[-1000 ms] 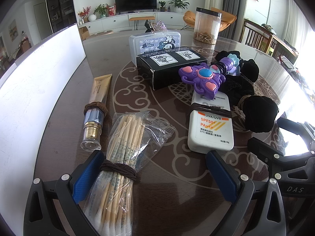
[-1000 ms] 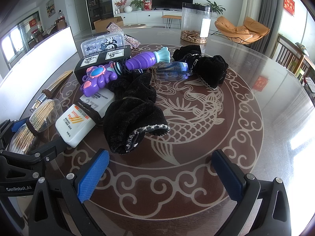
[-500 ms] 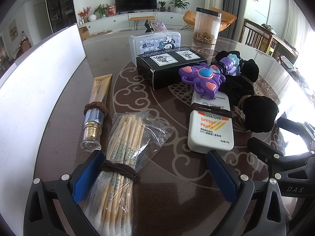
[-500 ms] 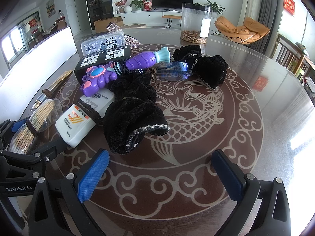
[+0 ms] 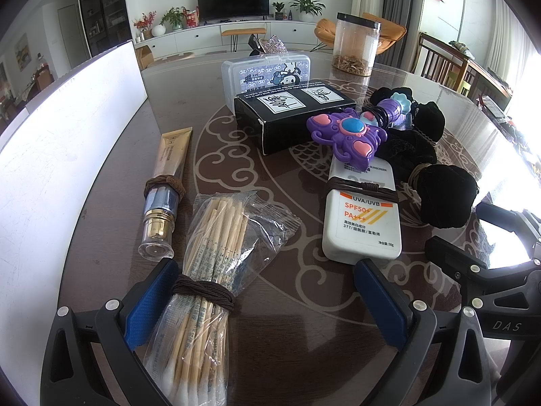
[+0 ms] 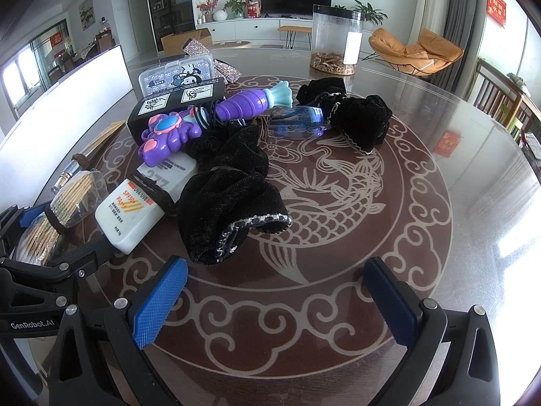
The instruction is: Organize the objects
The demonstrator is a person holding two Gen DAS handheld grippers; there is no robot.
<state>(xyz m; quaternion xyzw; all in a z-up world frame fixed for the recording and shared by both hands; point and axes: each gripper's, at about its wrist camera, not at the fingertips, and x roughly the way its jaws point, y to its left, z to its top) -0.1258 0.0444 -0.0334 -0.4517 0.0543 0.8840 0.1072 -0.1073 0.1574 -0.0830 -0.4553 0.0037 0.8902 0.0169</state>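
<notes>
Both grippers are held low over the near edge of the bench [image 6: 473, 176], pointing forward across it. The left gripper [image 5: 263, 297] is seen with its jaws wide apart; a bundle of cotton swabs [image 5: 206, 270], wrapped in clear plastic and bound with a brown band, lies between them, just beside the left finger, and whether it is touched cannot be told. The right gripper [image 6: 277, 301] is likewise held with its jaws wide apart, and only bare patterned bench is seen between them. The two grippers are set side by side, each showing at the edge of the other's view.

Beyond the left gripper a gold tube [image 5: 165, 182] with a clear cap is laid near the left edge of the bench, beside a white board [image 5: 67, 155]. A white sunscreen bottle [image 5: 361, 216], banded in brown, lies beyond the left gripper's right finger, and a purple toy [image 6: 209, 118] rests partly on its far end. Black cloth [image 6: 230, 199] is bunched just beside the bottle, with more of it farther back by a blue bottle [image 6: 297, 121]. A black box [image 5: 290, 115] and a clear case [image 5: 267, 74] are placed behind, and a clear jar [image 6: 334, 40] stands toward the far edge.
</notes>
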